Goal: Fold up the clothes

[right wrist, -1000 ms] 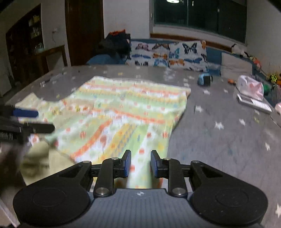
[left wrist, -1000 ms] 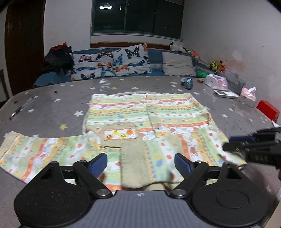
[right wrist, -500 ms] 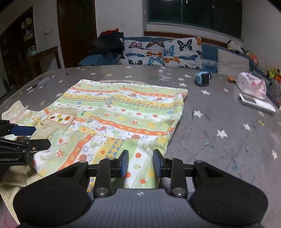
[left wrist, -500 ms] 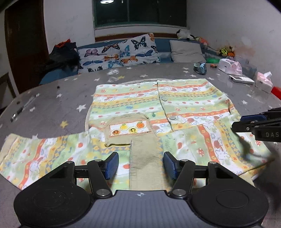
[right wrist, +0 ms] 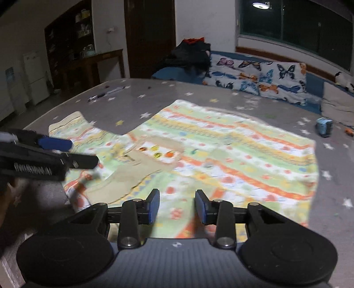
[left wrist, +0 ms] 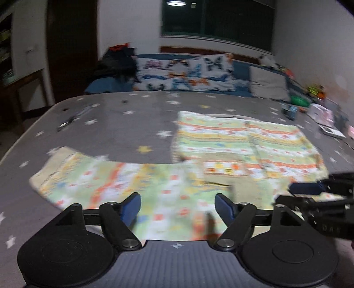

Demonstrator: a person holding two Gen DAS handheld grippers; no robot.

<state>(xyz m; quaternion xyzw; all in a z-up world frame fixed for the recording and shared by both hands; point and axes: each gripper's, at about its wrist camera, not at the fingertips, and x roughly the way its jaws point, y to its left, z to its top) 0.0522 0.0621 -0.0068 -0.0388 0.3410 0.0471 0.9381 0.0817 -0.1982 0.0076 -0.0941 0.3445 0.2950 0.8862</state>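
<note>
A gray table [right wrist: 199, 93] with little stars is filling the room. A pen [right wrist: 106, 94] is lying near its far left edge, and a small blue thing [right wrist: 324, 129] is sitting near the right. Butterfly pillows [right wrist: 258, 80] are leaning on a blue couch [right wrist: 177, 73] behind, beside a gray pillow [left wrist: 268, 87]. Dark clothes [right wrist: 190, 54] are piled at the couch's left end. A round lamp [left wrist: 176, 3] is shining up high

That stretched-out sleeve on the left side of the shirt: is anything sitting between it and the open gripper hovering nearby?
Nothing visible does. The left gripper, jaws wide apart, hangs directly over the sleeve, with only patterned cloth between its fingers.
</note>
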